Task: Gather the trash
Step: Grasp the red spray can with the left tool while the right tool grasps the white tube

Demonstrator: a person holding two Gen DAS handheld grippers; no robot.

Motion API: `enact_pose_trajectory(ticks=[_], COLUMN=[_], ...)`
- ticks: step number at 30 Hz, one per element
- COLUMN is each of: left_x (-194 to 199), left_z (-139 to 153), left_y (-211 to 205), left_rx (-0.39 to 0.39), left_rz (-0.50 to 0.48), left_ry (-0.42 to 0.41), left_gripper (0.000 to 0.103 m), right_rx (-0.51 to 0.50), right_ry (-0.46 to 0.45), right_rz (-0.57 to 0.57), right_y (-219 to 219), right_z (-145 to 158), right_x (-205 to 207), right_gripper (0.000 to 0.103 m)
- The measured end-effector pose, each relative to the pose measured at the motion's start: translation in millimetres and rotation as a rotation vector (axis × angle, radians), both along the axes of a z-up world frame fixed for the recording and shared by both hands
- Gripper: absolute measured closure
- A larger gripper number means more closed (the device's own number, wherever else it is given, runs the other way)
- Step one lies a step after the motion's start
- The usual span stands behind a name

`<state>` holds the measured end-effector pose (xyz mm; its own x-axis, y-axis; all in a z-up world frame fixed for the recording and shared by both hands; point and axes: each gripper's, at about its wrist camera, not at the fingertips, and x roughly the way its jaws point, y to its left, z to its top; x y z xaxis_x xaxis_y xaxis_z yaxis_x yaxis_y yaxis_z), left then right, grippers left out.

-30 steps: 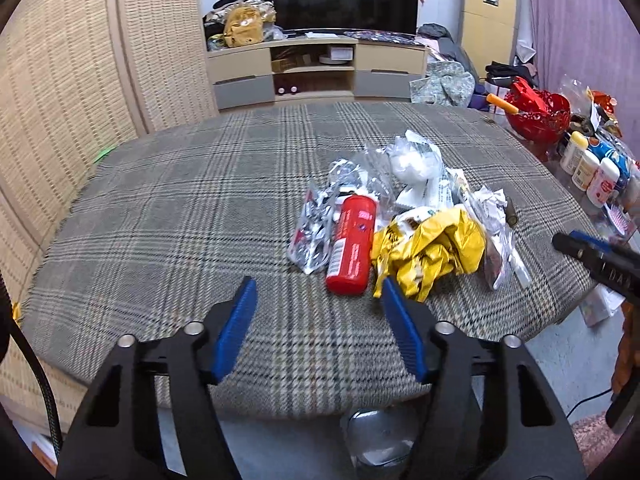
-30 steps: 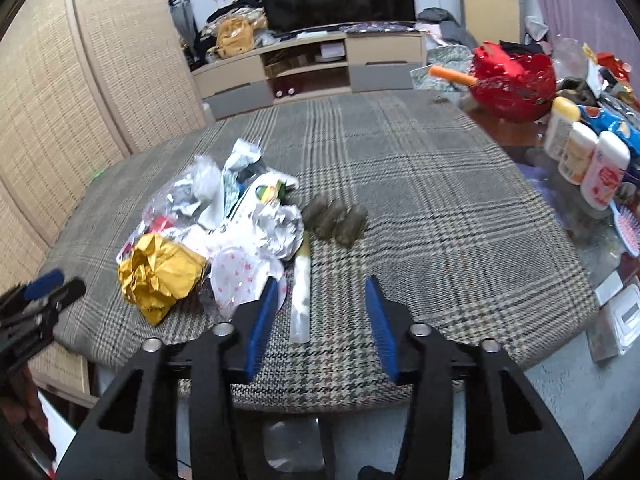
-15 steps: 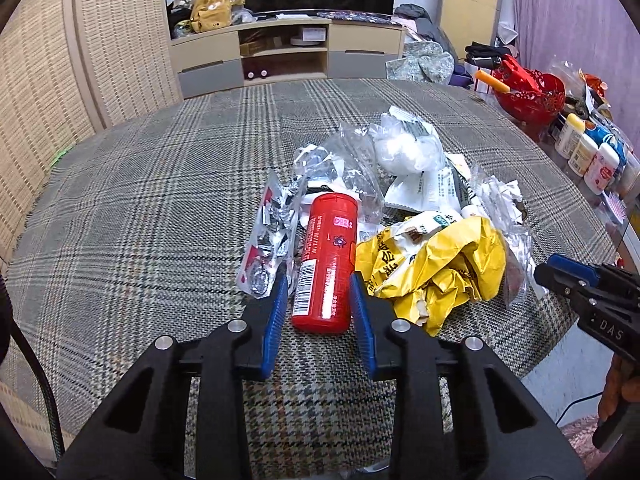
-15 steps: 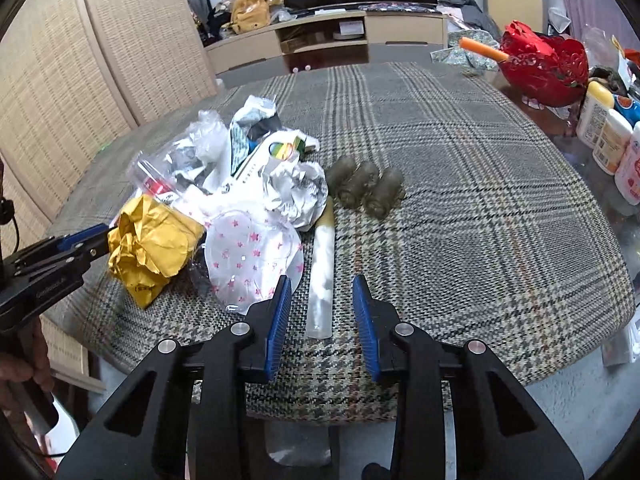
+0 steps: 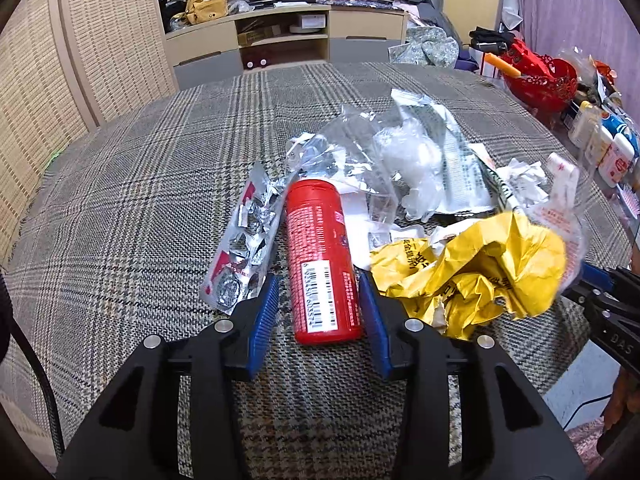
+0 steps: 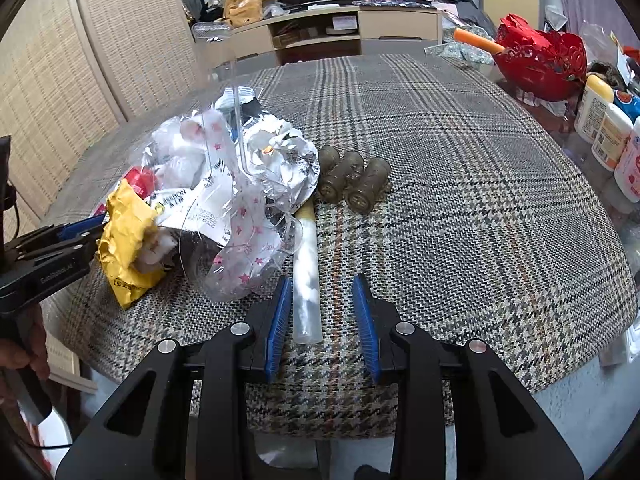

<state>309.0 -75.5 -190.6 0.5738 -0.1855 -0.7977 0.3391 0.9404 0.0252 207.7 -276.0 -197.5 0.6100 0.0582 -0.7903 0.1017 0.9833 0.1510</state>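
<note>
— Left wrist view: where's the red can (image 5: 324, 256)?
— Lying on the table (image 5: 120, 200), its end between my open left claw (image 5: 318, 312) — long side pointing away. My right claw (image 6: 322, 316), open too, sits around the white tube (image 6: 306, 280).

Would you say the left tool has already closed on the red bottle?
No, the left tool is open, its blue pads either side of the lying red bottle with gaps showing.
</note>
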Motion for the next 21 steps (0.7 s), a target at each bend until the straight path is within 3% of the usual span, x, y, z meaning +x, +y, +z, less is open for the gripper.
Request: enact_pose_trajectory(ticks=[6,8,13,21], left_x=[3,1,-14,-57], left_z=[-9,-9,-6,0], left_y=[4,7,14,33], left_rx=[-0.014,-0.016,0.010,-0.018], left_rz=[0.004,0.006,0.002,0.031], left_ry=[0.018,0.017,0.012,0.034], left_gripper=[0.068,0.068,0.069,0.069], right_rx=[-0.065,-0.091,-0.102,-0.121], right_ry=[-0.011,-0.009,0.013,0.049], right_rz=[0.006,-0.002,-0.003,-0.001], right_y=[9,9,9,13], right_z=[-2,-2,0,3], right_x=[0,-2,-10,-34], right_gripper=[0.070,0.085,0.089,0.089])
